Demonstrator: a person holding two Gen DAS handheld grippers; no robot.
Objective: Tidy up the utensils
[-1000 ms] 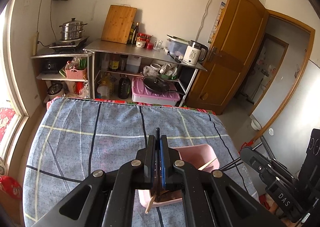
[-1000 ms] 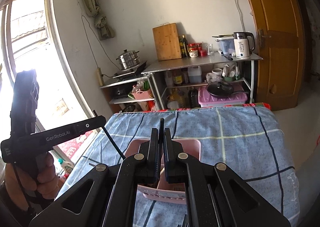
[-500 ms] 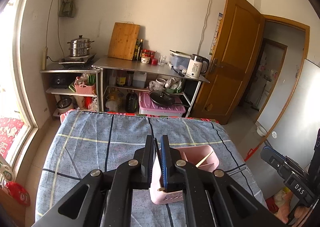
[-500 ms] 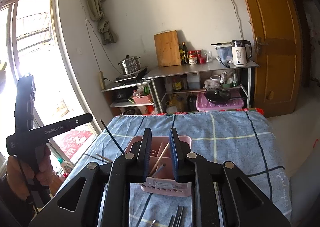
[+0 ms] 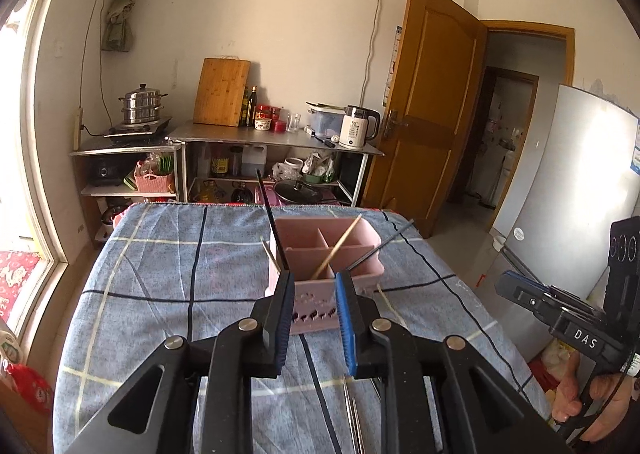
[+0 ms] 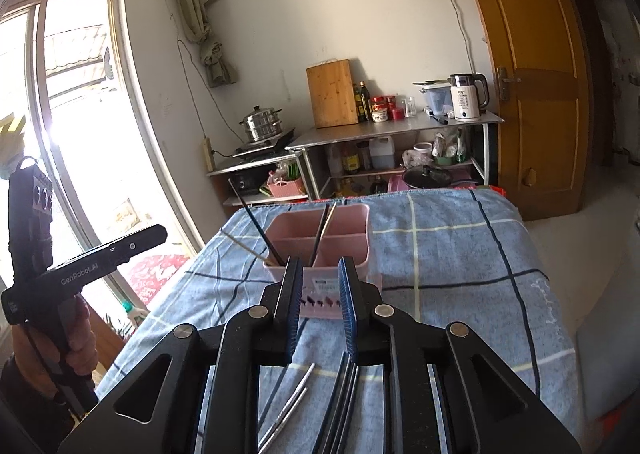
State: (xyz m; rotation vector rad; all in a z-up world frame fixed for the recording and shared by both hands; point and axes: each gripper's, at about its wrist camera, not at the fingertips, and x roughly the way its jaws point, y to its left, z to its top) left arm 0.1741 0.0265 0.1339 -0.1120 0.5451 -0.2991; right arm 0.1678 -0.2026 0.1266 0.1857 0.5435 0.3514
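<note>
A pink divided organizer stands on the blue checked tablecloth. Black chopsticks and a wooden chopstick lean in its compartments. My left gripper hangs just short of its near wall, its jaws opening with nothing between them. My right gripper faces the same organizer from the other side, open and empty. Metal chopsticks and dark ones lie on the cloth under the right gripper. Each gripper shows in the other's view, at the picture's edge: the right one, the left one.
Behind the table are metal shelves with a cutting board, bottles, a kettle and a steamer pot. A window is on the left, a wooden door and a fridge on the right.
Both grippers have drawn back from over the organizer toward the near side of the table. Their jaws, shut a second ago, now stand apart, and chopsticks lean in the organizer.
</note>
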